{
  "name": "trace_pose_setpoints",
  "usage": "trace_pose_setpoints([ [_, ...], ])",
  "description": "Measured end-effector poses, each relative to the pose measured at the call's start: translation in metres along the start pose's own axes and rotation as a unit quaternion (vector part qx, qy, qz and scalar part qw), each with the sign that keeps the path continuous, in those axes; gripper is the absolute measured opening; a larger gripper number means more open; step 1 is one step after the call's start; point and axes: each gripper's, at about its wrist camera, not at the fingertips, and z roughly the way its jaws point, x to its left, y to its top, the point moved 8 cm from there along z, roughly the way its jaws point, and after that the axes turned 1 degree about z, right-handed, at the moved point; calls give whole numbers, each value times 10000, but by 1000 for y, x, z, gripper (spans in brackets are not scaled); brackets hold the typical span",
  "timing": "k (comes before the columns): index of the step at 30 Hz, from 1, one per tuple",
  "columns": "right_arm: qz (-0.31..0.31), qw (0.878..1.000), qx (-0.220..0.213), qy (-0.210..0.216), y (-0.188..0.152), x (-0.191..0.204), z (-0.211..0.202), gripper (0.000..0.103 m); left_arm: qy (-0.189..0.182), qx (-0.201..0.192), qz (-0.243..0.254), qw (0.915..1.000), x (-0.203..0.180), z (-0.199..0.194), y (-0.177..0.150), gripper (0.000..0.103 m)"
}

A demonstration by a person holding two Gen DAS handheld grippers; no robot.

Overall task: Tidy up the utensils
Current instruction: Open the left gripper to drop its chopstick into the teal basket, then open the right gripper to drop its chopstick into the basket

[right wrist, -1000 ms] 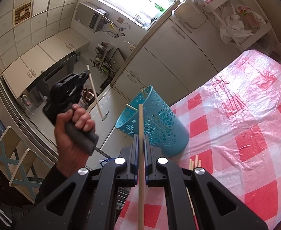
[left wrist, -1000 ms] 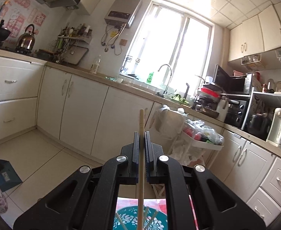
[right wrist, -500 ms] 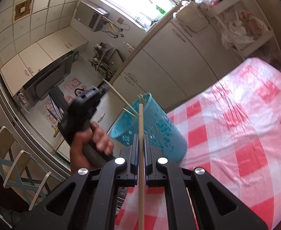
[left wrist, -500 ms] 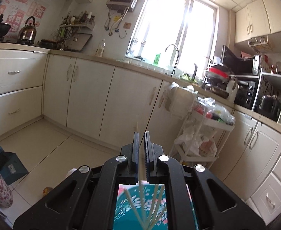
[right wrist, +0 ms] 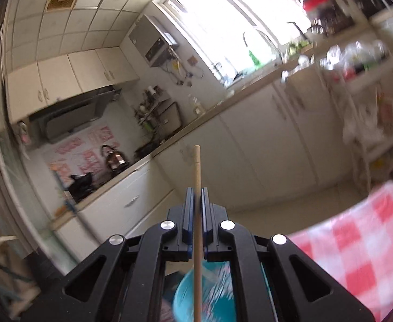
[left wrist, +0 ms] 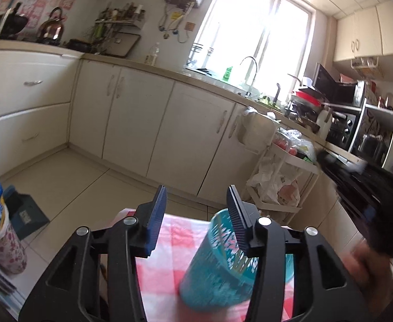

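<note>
Our right gripper [right wrist: 195, 201] clamps a wooden chopstick [right wrist: 196, 214] upright, directly above the teal holder [right wrist: 204, 297] on the checked tablecloth [right wrist: 357, 241]; our left gripper [left wrist: 196, 214], opening and empty, sits just beside it.

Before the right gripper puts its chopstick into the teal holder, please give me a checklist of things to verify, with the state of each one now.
1. Right gripper grips the chopstick firmly: ok, jaws shut on it.
2. Left gripper has let go: ok, jaws opening, nothing between them.
3. Teal holder stands upright on the checked tablecloth: ok in the left wrist view, though blurred.
4. Holder mouth is below the chopstick's lower end: cannot tell, the picture is blurred.
5. Left gripper is clear of the holder's mouth: cannot tell.
</note>
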Motion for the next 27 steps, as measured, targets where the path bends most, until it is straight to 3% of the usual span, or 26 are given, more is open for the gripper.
trace_pose_setpoints([
  [5, -442, 9957, 416, -695, -23, -5, 42, 6, 133, -18, -178, 9998, 30, -35, -15, 49],
  [9, -782, 9903, 585, -989, -41, -8, 45, 6, 246, -22, -212, 9995, 45, -56, -26, 52],
  [17, -1019, 9853, 901, -1037, -68, -7, 39, 6, 248, 252, -249, 9991, 50, -83, -48, 55],
  [22, -1023, 9849, 1049, -922, -74, -1, 13, 7, 187, 405, -180, 9988, 40, -104, -57, 58],
  [24, -944, 9862, 1103, -802, -78, 4, -14, 13, 190, 475, -114, 9986, 34, -117, -59, 63],
  [27, -901, 9871, 1118, -708, -89, 14, -65, 32, 295, 609, 76, 9977, 24, -138, -66, 74],
])
